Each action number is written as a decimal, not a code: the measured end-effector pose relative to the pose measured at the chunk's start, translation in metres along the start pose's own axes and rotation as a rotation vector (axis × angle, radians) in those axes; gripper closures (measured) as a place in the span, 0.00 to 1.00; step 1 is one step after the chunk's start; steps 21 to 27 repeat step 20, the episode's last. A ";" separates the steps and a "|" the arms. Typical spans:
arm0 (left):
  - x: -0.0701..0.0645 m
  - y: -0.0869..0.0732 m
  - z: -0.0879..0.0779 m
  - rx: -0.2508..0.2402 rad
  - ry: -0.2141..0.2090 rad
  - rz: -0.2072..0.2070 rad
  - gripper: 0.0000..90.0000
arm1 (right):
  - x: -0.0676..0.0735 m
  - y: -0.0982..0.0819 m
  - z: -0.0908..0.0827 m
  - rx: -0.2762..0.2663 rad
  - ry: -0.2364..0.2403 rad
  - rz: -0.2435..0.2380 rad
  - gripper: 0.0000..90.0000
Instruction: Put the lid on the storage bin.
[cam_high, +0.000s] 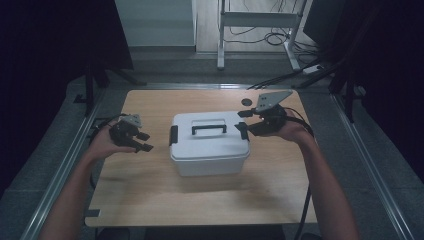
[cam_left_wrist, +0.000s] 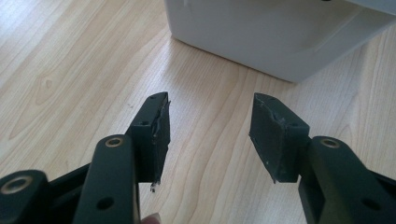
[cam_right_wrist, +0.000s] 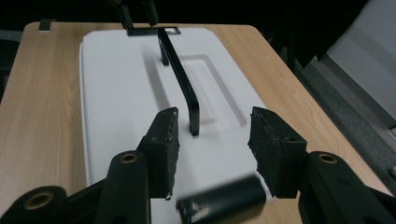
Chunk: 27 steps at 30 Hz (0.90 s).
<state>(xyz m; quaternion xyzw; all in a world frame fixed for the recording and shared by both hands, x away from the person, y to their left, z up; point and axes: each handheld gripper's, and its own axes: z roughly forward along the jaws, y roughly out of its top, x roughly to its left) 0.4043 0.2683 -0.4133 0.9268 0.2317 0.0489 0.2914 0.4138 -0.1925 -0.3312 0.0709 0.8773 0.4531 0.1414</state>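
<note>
White plastic storage box (cam_high: 210, 145) sits mid-table on a light wood tabletop (cam_high: 150, 200), lid on, black carry handle (cam_high: 209, 128) lying flat in a recess on top, black latch at each short end. Box long axis runs 9-to-3 o'clock in high view, handle along it. Right gripper (cam_high: 243, 123) is the nearer one: its tips are at the right-end latch (cam_high: 243, 131), box at its 9 o'clock. In right gripper view the jaws are spread w/ nothing between pads; the latch (cam_right_wrist: 219, 203) shows blurred just below them and the handle (cam_right_wrist: 180, 77) runs away toward 12. Left gripper (cam_high: 145, 141) hangs apart from the left-end latch (cam_high: 173, 135), box at its 3 o'clock; jaws spread, empty, bare wood beneath, box wall (cam_left_wrist: 271, 37) ahead.
</note>
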 end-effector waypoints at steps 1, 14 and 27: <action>0.000 0.000 0.001 0.000 0.000 -0.001 0.53 | 0.000 -0.006 -0.003 -0.003 -0.007 0.012 0.57; -0.001 -0.003 0.009 -0.009 0.002 -0.013 0.53 | 0.000 -0.077 -0.029 -0.025 -0.109 0.172 0.56; -0.003 -0.002 0.010 -0.015 0.005 -0.006 0.53 | 0.000 -0.091 -0.028 -0.008 -0.136 0.203 0.56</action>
